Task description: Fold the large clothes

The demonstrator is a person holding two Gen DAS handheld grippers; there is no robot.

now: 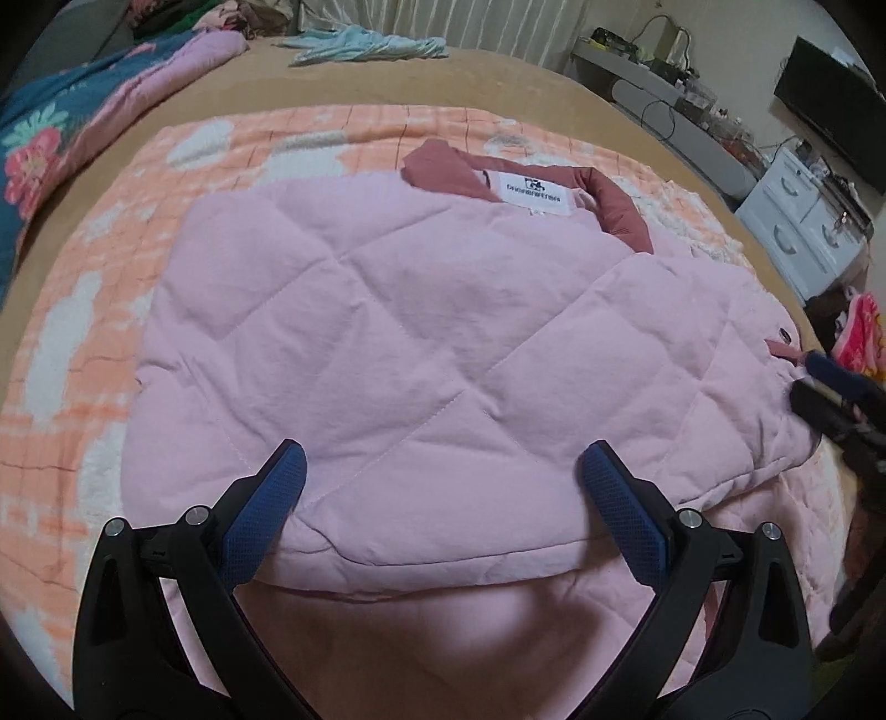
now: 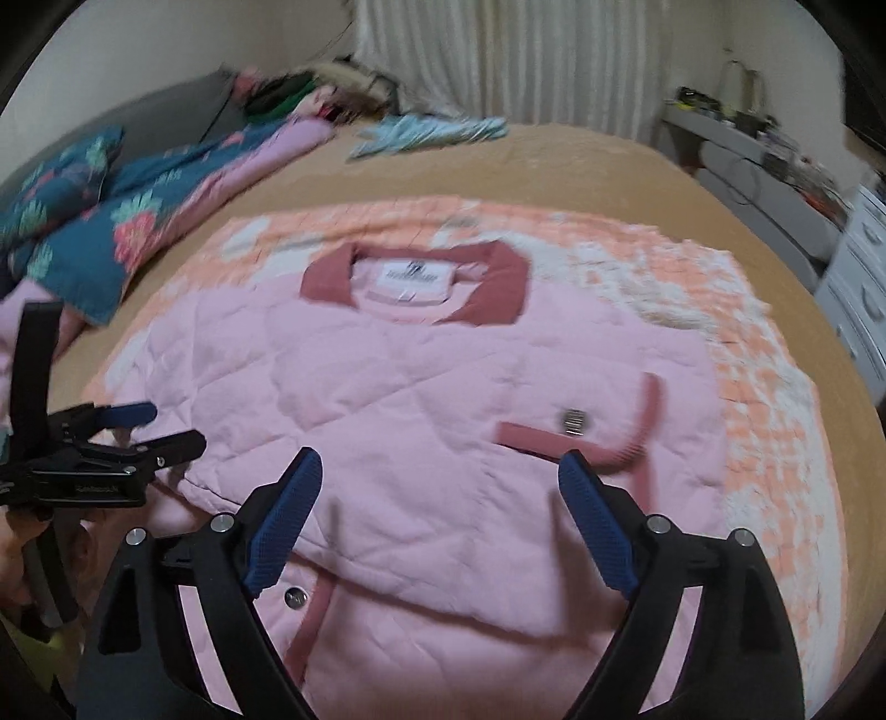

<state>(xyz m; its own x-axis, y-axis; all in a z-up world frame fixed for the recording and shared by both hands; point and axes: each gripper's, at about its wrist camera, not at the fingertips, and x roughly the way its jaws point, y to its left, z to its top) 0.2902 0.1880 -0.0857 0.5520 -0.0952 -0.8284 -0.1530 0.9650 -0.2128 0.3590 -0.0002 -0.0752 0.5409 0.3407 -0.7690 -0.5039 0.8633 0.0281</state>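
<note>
Bedroom with white curtains at the back, tan bed (image 1: pixel 526 83) as working surface, no tabletop here.

Left gripper (image 1: pixel 443 493): fingers (image 1: pixel 266 515) spread wide, nothing between them, hovering over the near folded edge of the pink quilted jacket (image 1: pixel 387 310). Not touching the cloth, as far as can be judged.

Right gripper (image 2: pixel 440 518): fingers (image 2: pixel 598 531) also spread wide, empty, pointing down at the front of the jacket near the dark pink pocket trim (image 2: pixel 554 437). No cloth pinched by either pair. In the right view, left gripper visible at the left edge beside the jacket side, held by a hand (image 2: pixel 16 548).

Outward from the fingers: jacket lying flat on a peach and white checked blanket (image 1: pixel 83 277), which lies on the bed. Dark pink collar (image 1: pixel 614 205) at the far end, white label (image 1: pixel 531 196) showing inside it. Side parts seemingly turned in already, giving a rather compact rectangle; lower part with a snap button (image 2: pixel 293 598) and a dark pink strip nearest the cameras.

Further out: floral blue quilt (image 1: pixel 33 144) and a light blue garment (image 1: pixel 365 47) at the far side of the bed, white drawers (image 1: pixel 803 227) on the right.

Judged progress: about the middle. Sides probably folded in; remaining, most likely, to bring the bottom up toward the collar and to flatten the bundle. Both grippers apparently free and ready for a next grasp.
</note>
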